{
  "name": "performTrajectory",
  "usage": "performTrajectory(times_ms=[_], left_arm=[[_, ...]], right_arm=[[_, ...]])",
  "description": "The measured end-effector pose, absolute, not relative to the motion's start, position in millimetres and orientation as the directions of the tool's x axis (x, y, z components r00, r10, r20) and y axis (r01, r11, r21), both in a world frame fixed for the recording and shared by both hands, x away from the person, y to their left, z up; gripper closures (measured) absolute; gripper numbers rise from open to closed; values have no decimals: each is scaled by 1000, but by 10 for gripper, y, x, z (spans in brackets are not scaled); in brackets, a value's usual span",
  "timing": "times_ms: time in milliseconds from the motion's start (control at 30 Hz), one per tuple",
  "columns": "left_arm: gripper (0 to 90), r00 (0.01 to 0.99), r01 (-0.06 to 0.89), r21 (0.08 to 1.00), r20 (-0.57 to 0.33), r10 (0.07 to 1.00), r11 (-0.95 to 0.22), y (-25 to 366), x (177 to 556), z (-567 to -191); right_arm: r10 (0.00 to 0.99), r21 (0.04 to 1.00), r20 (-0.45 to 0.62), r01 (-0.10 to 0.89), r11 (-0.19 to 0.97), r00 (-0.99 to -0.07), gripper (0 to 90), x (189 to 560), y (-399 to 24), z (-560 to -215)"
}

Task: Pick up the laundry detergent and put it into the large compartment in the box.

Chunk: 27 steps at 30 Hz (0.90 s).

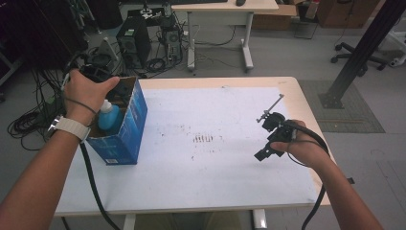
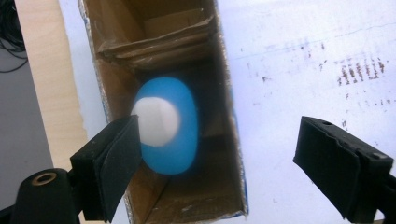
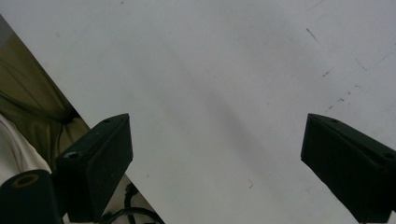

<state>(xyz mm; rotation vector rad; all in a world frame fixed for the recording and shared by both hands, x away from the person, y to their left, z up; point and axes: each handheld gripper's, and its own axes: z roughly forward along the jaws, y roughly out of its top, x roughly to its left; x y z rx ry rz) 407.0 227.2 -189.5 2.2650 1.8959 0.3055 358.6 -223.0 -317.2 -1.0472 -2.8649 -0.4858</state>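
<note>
Spreading across most of the high view, the white-topped table (image 1: 215, 158) is carrying one tall thing at its left edge: a blue cardboard box (image 1: 125, 125) standing upright with its top flaps open. Inside it, a blue bottle (image 1: 109, 117) with a white cap (image 2: 156, 121) is standing on end, its long axis running straight up toward the opening, so the cap is facing the camera in the left gripper view.

Hovering directly over that opening, the left gripper (image 2: 217, 149) is pointing down into the box with its jaws standing wide apart and gripping nothing. One jaw is overlapping the near side of the cap in the picture, while the other is hanging out over the bare tabletop beyond the box wall, so the bottle is lying off-centre, toward the first jaw, and clearly lower down.

Resting well apart near the table's right edge, the right gripper (image 3: 215, 158) is also standing open and empty above plain white surface. Judging from this, the left hand is much the nearer one, and any grasp on the bottle would be calling for a shift sideways to centre the cap before descending.
</note>
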Motion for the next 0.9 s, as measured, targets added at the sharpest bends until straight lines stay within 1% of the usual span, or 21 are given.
performTrajectory(times_ms=[233,633,733,900], left_arm=[[149,194,944,266,24,981,-193,2179,4038,-1824],[138,246,933,266,21,969,-242,1917,3972,-1723],[123,253,932,263,22,967,-250,1863,3964,-1714],[125,262,929,266,15,965,-256,1771,3946,-1693]], right_arm=[[621,275,155,638,720,-768,92,3579,-2242,-3178],[623,278,156,640,717,-766,92,3571,-2259,-3184],[624,275,156,641,717,-765,92,3570,-2262,-3186],[623,283,153,638,716,-767,92,3568,-2262,-3160]])
